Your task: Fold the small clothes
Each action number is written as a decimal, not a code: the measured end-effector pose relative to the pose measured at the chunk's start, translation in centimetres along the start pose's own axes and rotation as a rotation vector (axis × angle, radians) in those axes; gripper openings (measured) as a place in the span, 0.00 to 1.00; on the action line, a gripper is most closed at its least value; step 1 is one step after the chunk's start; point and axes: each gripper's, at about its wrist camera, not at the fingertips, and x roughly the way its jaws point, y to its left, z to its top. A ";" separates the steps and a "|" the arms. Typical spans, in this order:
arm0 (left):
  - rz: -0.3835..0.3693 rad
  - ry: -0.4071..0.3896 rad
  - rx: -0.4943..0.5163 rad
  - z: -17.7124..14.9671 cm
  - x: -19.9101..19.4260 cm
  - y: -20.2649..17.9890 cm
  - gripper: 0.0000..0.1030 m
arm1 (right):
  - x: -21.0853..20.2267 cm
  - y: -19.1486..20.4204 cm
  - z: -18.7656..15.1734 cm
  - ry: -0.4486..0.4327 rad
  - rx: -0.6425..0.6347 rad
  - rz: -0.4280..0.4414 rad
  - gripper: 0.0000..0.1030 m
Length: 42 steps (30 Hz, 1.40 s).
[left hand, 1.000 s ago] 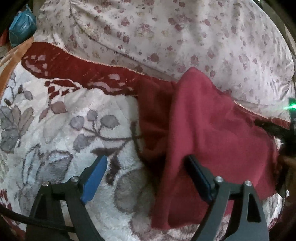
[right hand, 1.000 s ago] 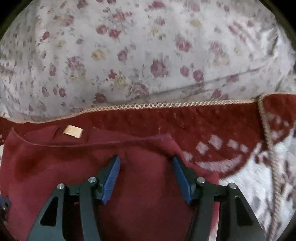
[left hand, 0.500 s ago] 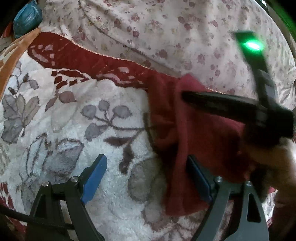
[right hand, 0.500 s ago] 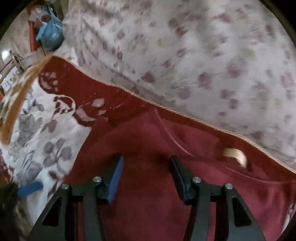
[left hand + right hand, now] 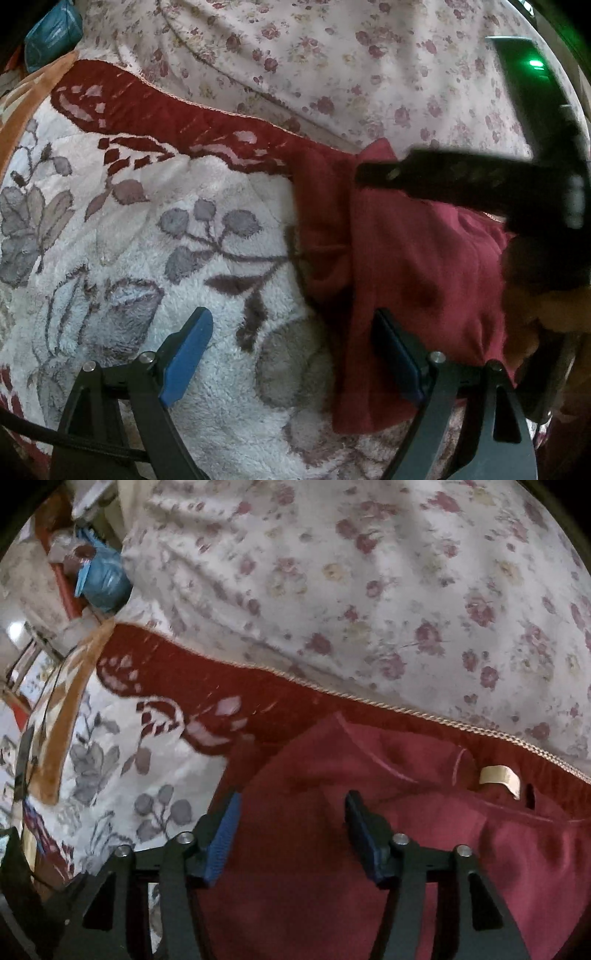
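A small dark red garment (image 5: 417,280) lies bunched on a fleecy white blanket with grey leaves (image 5: 147,258). My left gripper (image 5: 295,354) is open, low over the blanket, its right finger at the garment's left edge. My right gripper (image 5: 291,834) is open and empty just above the garment (image 5: 332,886); a cream neck label (image 5: 500,779) shows at its far side. The right gripper's black body (image 5: 480,184) crosses the left wrist view over the garment's top.
A pale quilt with pink flowers (image 5: 369,74) rises behind the blanket's dark red border (image 5: 184,114). A blue bag (image 5: 101,578) and shelves sit off the bed at the far left. An orange blanket edge (image 5: 66,716) runs along the left.
My right gripper swung from the garment's right side leftward over it and into the left wrist view. My left gripper drew back slightly. Both stayed open.
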 end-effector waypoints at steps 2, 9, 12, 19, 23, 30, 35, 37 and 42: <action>0.001 -0.002 0.001 -0.1 -0.1 0.0 0.85 | 2.1 0.9 -0.1 0.056 -0.026 -0.033 0.67; -0.011 0.003 -0.004 0.0 -0.1 0.1 0.85 | 2.7 1.2 0.1 0.061 0.004 -0.040 0.81; -0.014 -0.002 0.000 -0.1 -0.1 0.1 0.85 | 2.7 1.8 0.1 0.071 -0.041 -0.067 0.81; -0.021 -0.001 -0.005 -0.2 -0.1 0.2 0.86 | 4.4 1.3 1.7 0.019 -0.113 -0.322 0.62; -0.024 0.007 -0.005 0.1 0.0 0.2 0.86 | 3.9 -0.1 1.7 0.032 -0.018 -0.218 0.62; -0.094 0.017 -0.066 0.6 -0.6 1.3 0.86 | -0.1 -0.8 1.4 0.019 0.122 -0.020 0.80; -0.190 0.024 -0.158 0.6 -1.1 3.1 0.86 | 0.9 1.1 1.3 0.112 0.106 0.024 0.82; -0.182 0.023 -0.155 0.7 -1.0 3.0 0.86 | 2.1 2.7 1.5 0.138 0.046 -0.008 0.85; -0.142 0.021 -0.119 0.9 -0.8 2.1 0.90 | 5.6 5.2 1.4 0.143 -0.091 -0.127 0.93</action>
